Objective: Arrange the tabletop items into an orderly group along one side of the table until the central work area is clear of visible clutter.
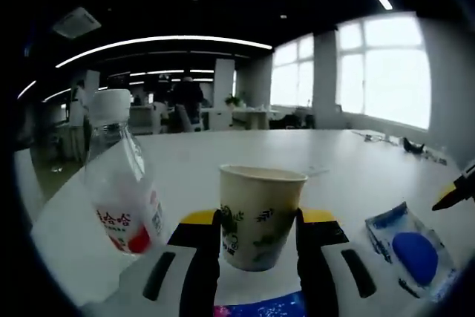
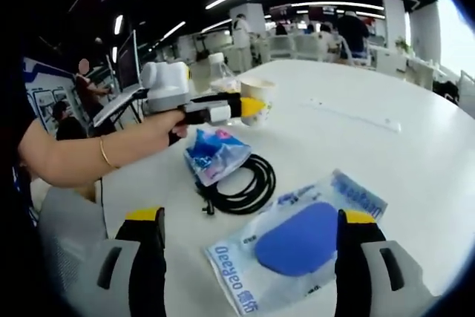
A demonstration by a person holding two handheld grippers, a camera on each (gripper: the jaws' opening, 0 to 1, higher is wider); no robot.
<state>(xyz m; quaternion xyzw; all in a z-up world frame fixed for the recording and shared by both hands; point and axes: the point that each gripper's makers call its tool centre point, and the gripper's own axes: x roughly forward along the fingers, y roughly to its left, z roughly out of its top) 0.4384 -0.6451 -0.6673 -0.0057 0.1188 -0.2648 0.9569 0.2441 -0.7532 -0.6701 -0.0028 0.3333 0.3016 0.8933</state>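
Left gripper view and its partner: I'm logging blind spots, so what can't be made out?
- Printed paper cup: base hidden behind left gripper.
- Clear plastic bottle: label text blurred.
- Coiled black cable: partly under crumpled blue-white packet, right gripper view.

The room is a big open office with a dark ceiling, and long curved light strips run across it. On the far right there are large bright windows in a pale wall, and one square column stands far behind, near some desks and chairs. People sit or stand far away between the desks, and the wide white table reaches toward them.
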